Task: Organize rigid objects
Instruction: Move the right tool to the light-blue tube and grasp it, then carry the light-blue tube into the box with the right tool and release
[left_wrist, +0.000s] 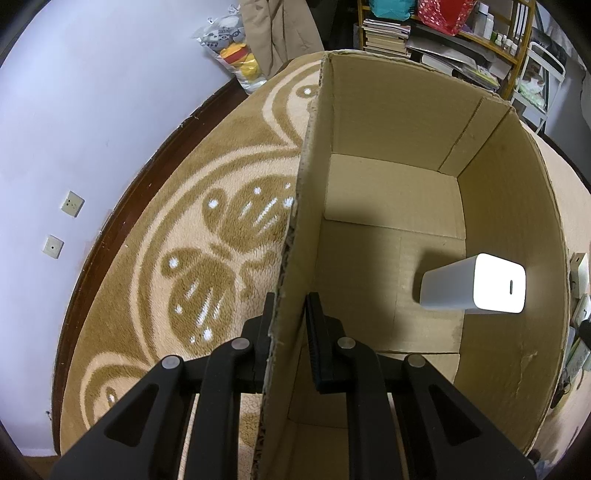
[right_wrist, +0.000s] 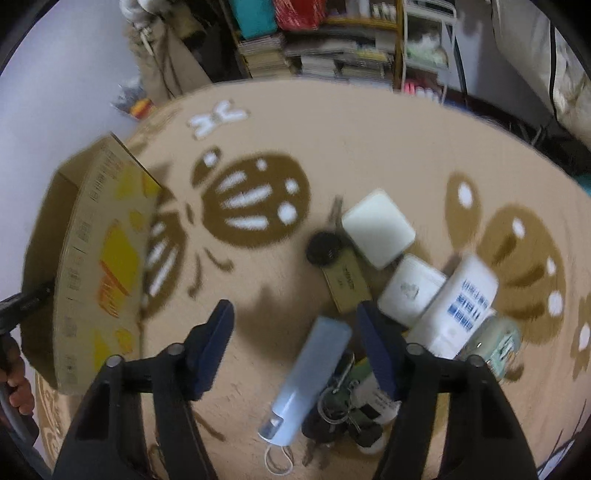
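The left tool (left_wrist: 290, 328) pinches the cardboard box (left_wrist: 509, 206) wall, while the right tool (right_wrist: 295, 332) hovers wide open above a pale blue case (right_wrist: 314, 373).

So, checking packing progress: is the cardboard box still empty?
No. One white rectangular block stands on the cardboard box floor; nothing else inside.

tan butterfly-patterned rug (right_wrist: 332, 147), brown cardboard box (left_wrist: 509, 229)

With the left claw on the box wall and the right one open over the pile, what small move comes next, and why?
Probably lower the right claw onto the pale blue-white stick-shaped device: it lies loose between the open fingers. The left claw straddles the cardboard box wall, and only one white block is inside.
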